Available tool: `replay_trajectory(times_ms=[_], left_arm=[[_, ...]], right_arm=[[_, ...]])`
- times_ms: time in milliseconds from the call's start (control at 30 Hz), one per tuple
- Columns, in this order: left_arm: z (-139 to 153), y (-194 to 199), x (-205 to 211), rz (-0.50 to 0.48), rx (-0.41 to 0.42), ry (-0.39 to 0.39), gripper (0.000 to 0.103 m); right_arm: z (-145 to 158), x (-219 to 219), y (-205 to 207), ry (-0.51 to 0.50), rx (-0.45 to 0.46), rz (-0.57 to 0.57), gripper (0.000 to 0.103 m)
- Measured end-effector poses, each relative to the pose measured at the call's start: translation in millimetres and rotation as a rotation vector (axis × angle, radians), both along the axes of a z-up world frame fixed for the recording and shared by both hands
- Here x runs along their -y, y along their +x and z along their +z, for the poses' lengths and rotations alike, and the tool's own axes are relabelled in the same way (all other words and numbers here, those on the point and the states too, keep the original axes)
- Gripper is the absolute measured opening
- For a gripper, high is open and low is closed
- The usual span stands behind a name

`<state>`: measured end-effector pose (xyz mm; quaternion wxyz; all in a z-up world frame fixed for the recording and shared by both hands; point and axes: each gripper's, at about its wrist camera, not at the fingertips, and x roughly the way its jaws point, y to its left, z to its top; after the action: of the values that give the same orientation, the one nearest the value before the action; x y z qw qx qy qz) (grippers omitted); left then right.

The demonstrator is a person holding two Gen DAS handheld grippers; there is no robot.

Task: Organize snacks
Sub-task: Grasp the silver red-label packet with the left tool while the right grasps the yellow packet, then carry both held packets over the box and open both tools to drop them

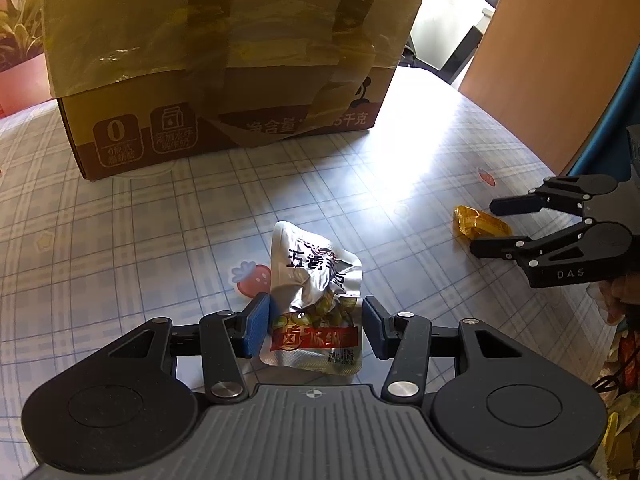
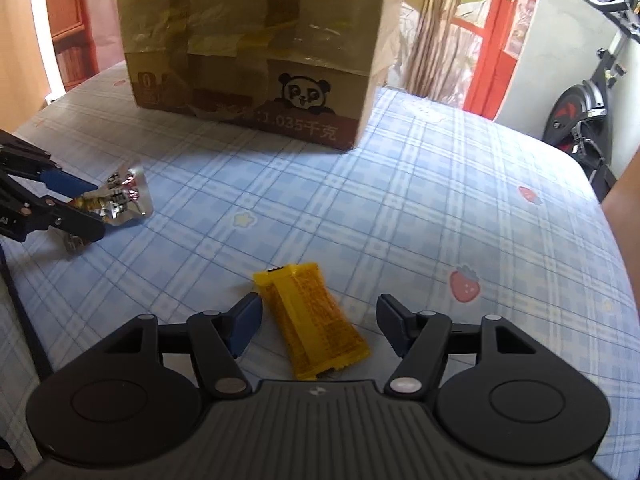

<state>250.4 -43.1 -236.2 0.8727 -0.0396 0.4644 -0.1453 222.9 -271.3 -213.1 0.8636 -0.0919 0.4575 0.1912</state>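
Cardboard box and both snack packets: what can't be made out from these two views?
- Cardboard box: top cut off by the frame edge in both views; contents unseen.
- Box print: partly covered by yellow tape.
- Silver snack pouch: crumpled foil garbles its label.
- Yellow snack bar: wrapper print too small.

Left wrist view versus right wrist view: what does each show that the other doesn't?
Left wrist only: the print on the silver pouch between the left gripper fingers, and a wooden panel. Right wrist only: a panda on the box, an exercise bike, and a red door frame. Both: box, pouch, yellow bar by the open right gripper, checked tablecloth.
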Motion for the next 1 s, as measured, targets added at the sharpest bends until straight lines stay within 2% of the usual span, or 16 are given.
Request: replay_trajectory(times_ms=[33,100,233,400,633,800,1000], left_arm=[[0,0,0,0.002,0.001,-0.003,0.053],[0,-2,-3,0.004,0.003,-0.007,0.053],[0,-4,-2,0.009,0.010,-0.004,0.053],[0,-6,-2,0.012,0.018,-0.006,0.053],[1,-8,-2,0.008,0.028,-0.002,0.053],[1,-9,-4,0.015,0.033,-0.012,0.053],[4,-10,-4,0.019,0.031,-0.002,0.053]], right_arm=[[0,0,-1,0.008,-0.003,0.005,0.060],[1,1,-2,0.037,-0.018,0.002,0.049],[1,0,-8,0.071,-0.006,-0.039,0.039],[0,-4,-17,0.146,0.027,-0.147,0.038],[-7,-11,-31,0.225,0.123,-0.299,0.037],[-8,-11,-37,0.224,0.154,-0.314,0.035],[-8,-16,-39,0.213,0.164,-0.281,0.034]])
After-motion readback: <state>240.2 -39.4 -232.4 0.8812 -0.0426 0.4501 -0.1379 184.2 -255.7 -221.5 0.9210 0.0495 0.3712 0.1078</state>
